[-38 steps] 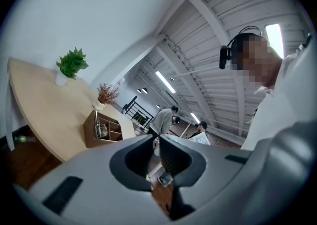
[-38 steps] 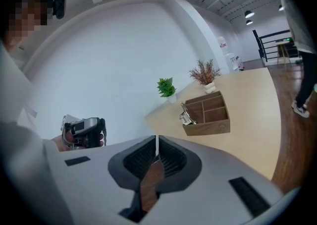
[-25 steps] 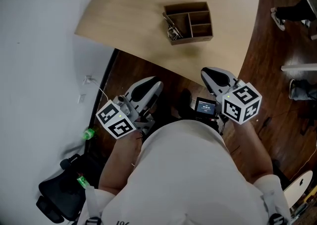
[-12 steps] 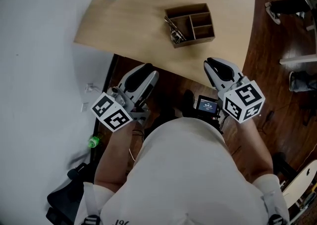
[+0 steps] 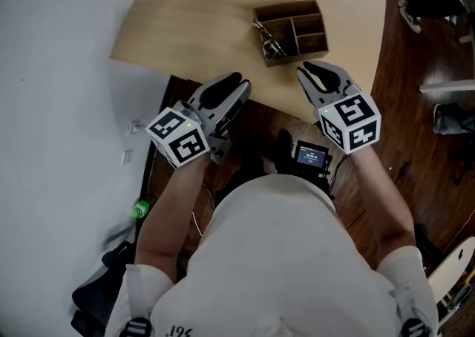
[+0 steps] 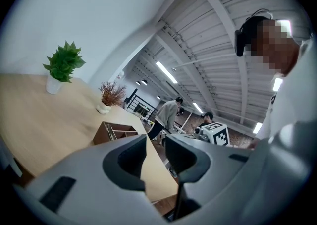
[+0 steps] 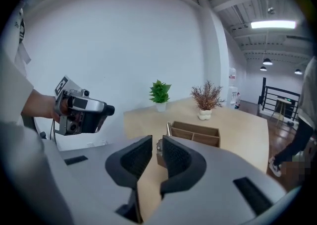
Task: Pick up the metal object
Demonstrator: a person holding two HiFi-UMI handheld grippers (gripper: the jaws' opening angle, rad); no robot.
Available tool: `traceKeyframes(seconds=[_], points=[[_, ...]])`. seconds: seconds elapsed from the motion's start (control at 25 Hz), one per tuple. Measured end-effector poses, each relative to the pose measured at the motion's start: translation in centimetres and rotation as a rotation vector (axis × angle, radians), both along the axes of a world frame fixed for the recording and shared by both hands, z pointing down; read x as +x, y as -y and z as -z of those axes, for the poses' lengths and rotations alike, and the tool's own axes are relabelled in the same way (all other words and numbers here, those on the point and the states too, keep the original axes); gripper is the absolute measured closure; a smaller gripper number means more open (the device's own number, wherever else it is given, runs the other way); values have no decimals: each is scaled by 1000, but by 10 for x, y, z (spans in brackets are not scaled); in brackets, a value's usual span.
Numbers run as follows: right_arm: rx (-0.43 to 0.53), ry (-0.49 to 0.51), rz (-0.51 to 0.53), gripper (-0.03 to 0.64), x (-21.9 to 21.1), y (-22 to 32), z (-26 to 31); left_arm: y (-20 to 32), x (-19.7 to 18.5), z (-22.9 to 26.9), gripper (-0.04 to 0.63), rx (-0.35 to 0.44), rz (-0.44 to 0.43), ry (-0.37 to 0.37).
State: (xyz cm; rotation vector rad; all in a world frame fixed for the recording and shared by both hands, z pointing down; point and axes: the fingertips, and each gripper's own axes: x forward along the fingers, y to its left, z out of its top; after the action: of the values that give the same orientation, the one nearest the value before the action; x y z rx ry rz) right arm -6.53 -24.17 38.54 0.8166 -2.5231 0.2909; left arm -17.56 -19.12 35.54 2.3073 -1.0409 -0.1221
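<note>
Movement first: compared with a second ago, both grippers are sitting higher in the head view, having come forward from over the dark floor to the near edge of the wooden table [image 5: 200,24]. I am reading that as the approach getting under way; nothing is being grasped yet.

The left gripper [image 5: 236,82] is hovering with its tips just over the table edge. Its jaws are parted by only a narrow slit, and its own view is showing nothing between them. The wooden organizer [image 5: 297,56] is lying ahead of it and off to its right, well apart.

The right gripper [image 5: 312,70] is reaching slightly further in, with its tips near the organizer's front wall but not touching it. Its jaws are also standing narrowly apart and empty. The metal object [image 5: 267,40] is sitting in the organizer's left compartment, ahead of this gripper and a little to its left. In the right gripper view it is lining up almost straight beyond the gap. I am judging this the closer tool for the pick, and its jaws will probably be needing more spread before closing on the metal.
</note>
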Motion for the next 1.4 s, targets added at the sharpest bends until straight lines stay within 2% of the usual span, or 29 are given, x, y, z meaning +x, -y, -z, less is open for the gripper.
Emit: traceKeyframes(seconds=[0.48, 0.88, 1.28, 1.4], points=[[-5, -197, 45, 572, -20, 29, -57, 33, 6, -54, 499, -102, -37, 48], [105, -368, 82, 572, -38, 49, -88, 52, 23, -85, 499, -176, -94, 62], [213, -439, 11, 572, -53, 66, -96, 60, 19, -102, 499, -224, -85, 61], [218, -465, -11, 572, -55, 71, -99, 60, 19, -104, 499, -229, -90, 61]])
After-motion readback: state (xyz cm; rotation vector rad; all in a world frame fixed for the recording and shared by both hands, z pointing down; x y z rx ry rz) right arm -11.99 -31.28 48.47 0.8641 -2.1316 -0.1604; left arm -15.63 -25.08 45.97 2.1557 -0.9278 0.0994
